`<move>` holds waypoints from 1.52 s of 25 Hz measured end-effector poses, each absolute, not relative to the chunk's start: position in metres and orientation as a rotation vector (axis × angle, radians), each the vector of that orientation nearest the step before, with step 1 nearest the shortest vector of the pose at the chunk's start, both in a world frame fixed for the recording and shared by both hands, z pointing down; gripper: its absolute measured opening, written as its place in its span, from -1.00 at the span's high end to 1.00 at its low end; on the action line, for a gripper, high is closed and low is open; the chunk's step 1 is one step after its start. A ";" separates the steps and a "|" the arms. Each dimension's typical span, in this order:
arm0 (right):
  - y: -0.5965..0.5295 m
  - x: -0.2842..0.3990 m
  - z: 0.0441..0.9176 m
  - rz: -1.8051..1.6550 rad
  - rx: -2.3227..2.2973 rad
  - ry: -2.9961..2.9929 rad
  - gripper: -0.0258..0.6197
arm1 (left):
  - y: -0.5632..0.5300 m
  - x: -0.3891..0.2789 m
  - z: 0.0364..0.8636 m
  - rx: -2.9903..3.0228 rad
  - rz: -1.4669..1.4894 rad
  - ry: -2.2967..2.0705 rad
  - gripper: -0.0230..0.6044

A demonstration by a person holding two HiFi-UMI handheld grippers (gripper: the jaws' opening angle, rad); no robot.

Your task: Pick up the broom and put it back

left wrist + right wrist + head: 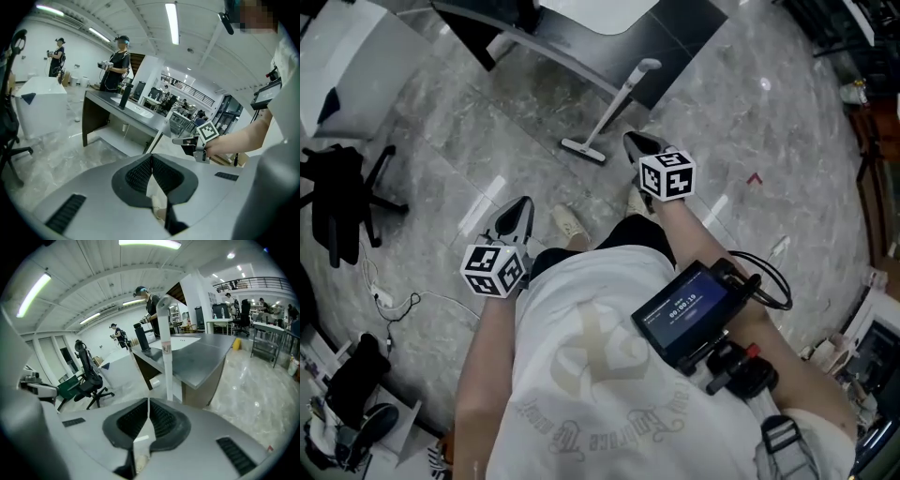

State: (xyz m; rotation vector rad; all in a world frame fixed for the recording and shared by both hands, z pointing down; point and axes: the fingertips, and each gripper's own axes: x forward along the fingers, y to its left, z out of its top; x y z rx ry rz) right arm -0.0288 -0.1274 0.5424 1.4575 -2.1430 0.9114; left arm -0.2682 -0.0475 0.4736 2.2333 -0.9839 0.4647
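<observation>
Head view: a white long-handled broom [609,108] stands slanted ahead of the person. Its flat head rests on the grey marble floor [487,122] and its handle top leans on the edge of a dark worktop [675,52].
Broom handling: probably light and stiff. The smooth, slim pole may slip or swing, so mid-handle, above the head, looks the best place to take hold.
Right gripper [636,141]: jaws clenched together on nothing, pointing forward and down. In this view it sits just right of the broom head, not touching it.
Left gripper [521,204]: jaws also pressed together and empty, lower left, well apart from the broom.
Arms: both bare forearms reach forward from a white shirt.
Surroundings: a black office chair [342,202] stands at far left.
</observation>
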 end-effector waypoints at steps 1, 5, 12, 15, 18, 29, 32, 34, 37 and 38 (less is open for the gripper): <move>-0.127 -0.036 0.535 0.902 1.437 -2.179 0.84 | -0.053 -0.270 0.474 2.246 0.464 -0.976 0.89; -0.123 -0.064 0.501 0.818 1.343 -2.330 0.86 | -0.075 -0.276 0.472 2.290 0.454 -0.953 0.89; -0.114 -0.085 0.450 0.721 1.276 -2.502 0.87 | -0.104 -0.269 0.456 2.390 0.446 -0.902 0.89; -0.108 -0.088 0.440 0.706 1.287 -2.538 0.87 | -0.110 -0.261 0.453 2.426 0.441 -0.862 0.89; -0.105 -0.088 0.436 0.701 1.310 -2.543 0.87 | -0.113 -0.252 0.448 2.455 0.448 -0.822 0.89; -0.103 -0.082 0.440 0.708 1.342 -2.527 0.87 | -0.116 -0.238 0.446 2.489 0.464 -0.767 0.89; -0.103 -0.081 0.435 0.702 1.335 -2.525 0.87 | -0.115 -0.237 0.444 2.486 0.458 -0.771 0.89; -0.101 -0.080 0.431 0.700 1.333 -2.523 0.87 | -0.112 -0.236 0.441 2.484 0.452 -0.773 0.89; -0.094 -0.074 0.427 0.697 1.332 -2.519 0.87 | -0.105 -0.231 0.437 2.483 0.445 -0.777 0.89; -0.091 -0.071 0.426 0.696 1.332 -2.518 0.87 | -0.102 -0.229 0.436 2.483 0.444 -0.779 0.89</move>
